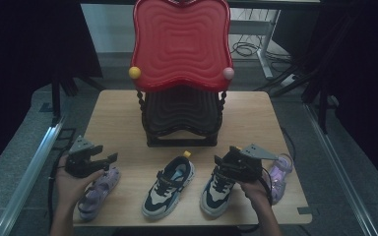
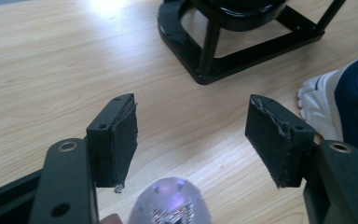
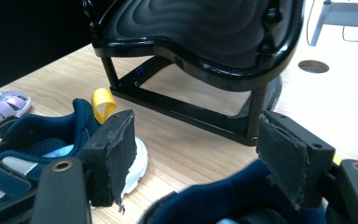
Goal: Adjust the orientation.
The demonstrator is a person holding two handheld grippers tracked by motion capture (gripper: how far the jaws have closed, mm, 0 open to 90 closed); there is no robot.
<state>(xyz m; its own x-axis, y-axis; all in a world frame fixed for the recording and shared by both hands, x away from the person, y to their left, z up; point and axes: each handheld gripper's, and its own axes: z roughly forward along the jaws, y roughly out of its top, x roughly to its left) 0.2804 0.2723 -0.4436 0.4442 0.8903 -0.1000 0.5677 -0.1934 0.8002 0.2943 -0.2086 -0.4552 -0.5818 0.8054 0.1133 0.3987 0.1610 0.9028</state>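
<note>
Left tool (image 1: 109, 153): jaws wide apart, hovering over the purple sandal (image 1: 96, 192).
Right tool (image 1: 223, 160): jaws spread, empty, above the right sneaker (image 1: 216, 192).

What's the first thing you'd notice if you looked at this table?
The big red wavy tray topping the black rack at the table's back grabs the eye. Nearer the person, four small shoes line up: two navy-and-white sneakers in the middle, a purple sandal at each end.

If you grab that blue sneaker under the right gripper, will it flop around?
Probably not much: the sneaker has a thick white sole, so it likely stays stiff. The padded blue collar between the open right gripper jaws may squash. It looks light.
</note>
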